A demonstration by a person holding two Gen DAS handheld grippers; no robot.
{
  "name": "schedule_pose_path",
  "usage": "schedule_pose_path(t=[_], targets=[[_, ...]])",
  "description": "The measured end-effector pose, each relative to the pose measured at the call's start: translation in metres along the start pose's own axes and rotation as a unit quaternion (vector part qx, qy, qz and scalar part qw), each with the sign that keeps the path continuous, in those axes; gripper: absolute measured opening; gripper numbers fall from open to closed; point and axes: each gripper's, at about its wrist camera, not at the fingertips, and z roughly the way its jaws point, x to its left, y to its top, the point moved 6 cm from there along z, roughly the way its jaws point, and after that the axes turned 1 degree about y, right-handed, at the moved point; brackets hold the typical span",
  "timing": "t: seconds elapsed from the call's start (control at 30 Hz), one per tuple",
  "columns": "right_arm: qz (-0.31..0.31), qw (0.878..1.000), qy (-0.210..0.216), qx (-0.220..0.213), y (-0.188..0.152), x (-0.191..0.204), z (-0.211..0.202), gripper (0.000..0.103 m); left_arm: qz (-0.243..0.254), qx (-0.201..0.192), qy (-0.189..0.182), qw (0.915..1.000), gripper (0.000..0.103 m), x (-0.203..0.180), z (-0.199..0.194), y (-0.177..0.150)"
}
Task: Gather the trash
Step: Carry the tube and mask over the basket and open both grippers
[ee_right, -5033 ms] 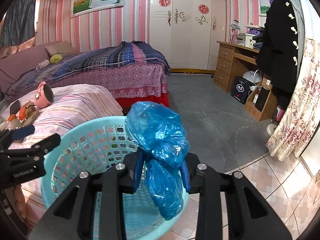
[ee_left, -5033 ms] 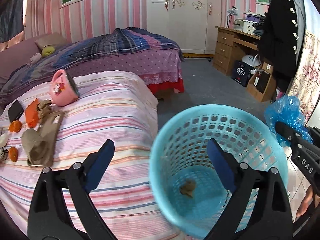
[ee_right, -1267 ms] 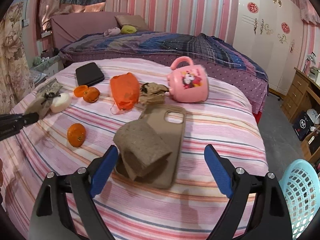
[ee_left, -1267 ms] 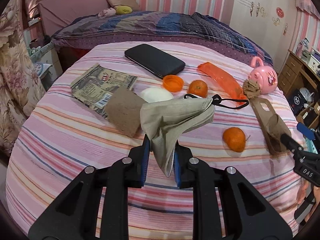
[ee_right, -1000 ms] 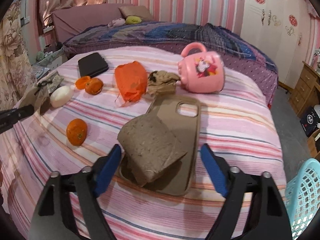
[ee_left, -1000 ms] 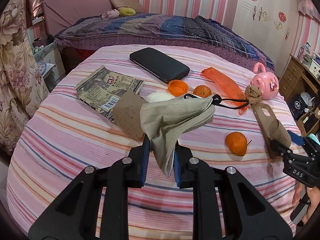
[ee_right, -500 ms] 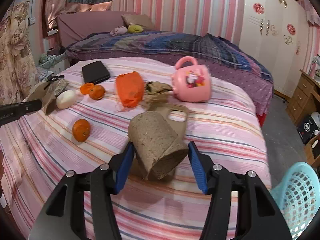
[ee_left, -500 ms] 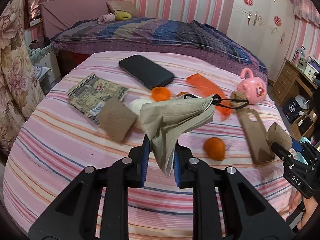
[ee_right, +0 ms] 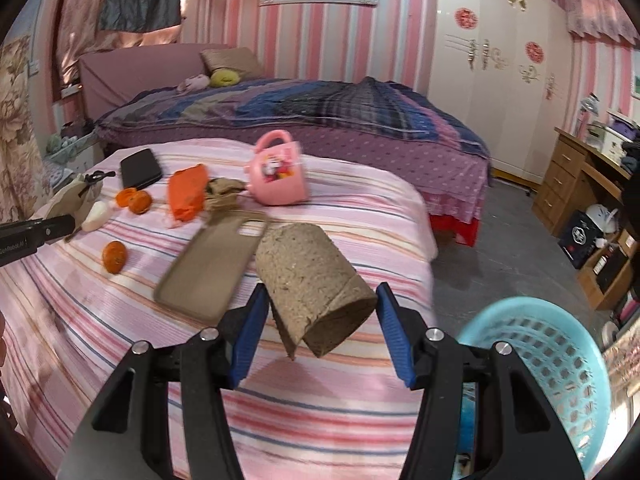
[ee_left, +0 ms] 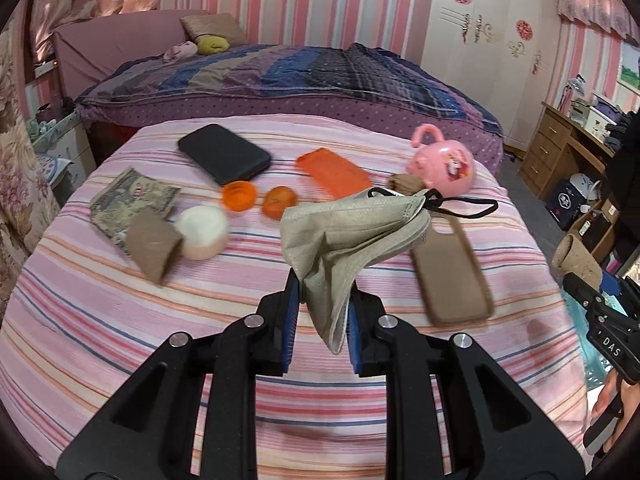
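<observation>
A beige mask (ee_left: 352, 232) is pinched by the left gripper (ee_left: 320, 320); a cardboard tube (ee_right: 316, 284) is clamped in the right gripper (ee_right: 320, 324) over the bed (ee_right: 340, 216).

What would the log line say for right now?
left tool: grips mask | right tool: grips cardboard tube | basket: beside bed

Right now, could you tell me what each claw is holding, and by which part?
Left claw: beige face mask, pinched at its lower folded edge. Right claw: cardboard tube, clamped across its sides near the open end.
</observation>
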Motion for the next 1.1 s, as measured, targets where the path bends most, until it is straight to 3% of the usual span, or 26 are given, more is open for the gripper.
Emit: schedule_pose_path(t=[0.53, 0.83, 0.97, 1.1], targets=[[0.051, 0.995, -0.085, 0.01, -0.038, -0.133, -0.037, 0.055, 0.066, -0.004, -0.034, 0.9972, 0.02, -0.105, -0.002, -0.016], [0.066, 0.991, -0.116, 0.023, -0.061, -0.189, -0.048, 0.055, 0.097, -0.009, -0.069, 0.9928, 0.02, -0.201, -0.002, -0.031], [0.094, 0.988, -0.117, 0.018, -0.067, -0.211, -0.054, 0.055, 0.103, 0.007, -0.103, 0.9892, 0.02, -0.251, 0.001, -0.041], [0.121, 0.984, -0.128, 0.012, -0.071, -0.234, -0.057, 0.055, 0.13, 0.006, -0.114, 0.985, 0.02, -0.294, -0.003, -0.048]])
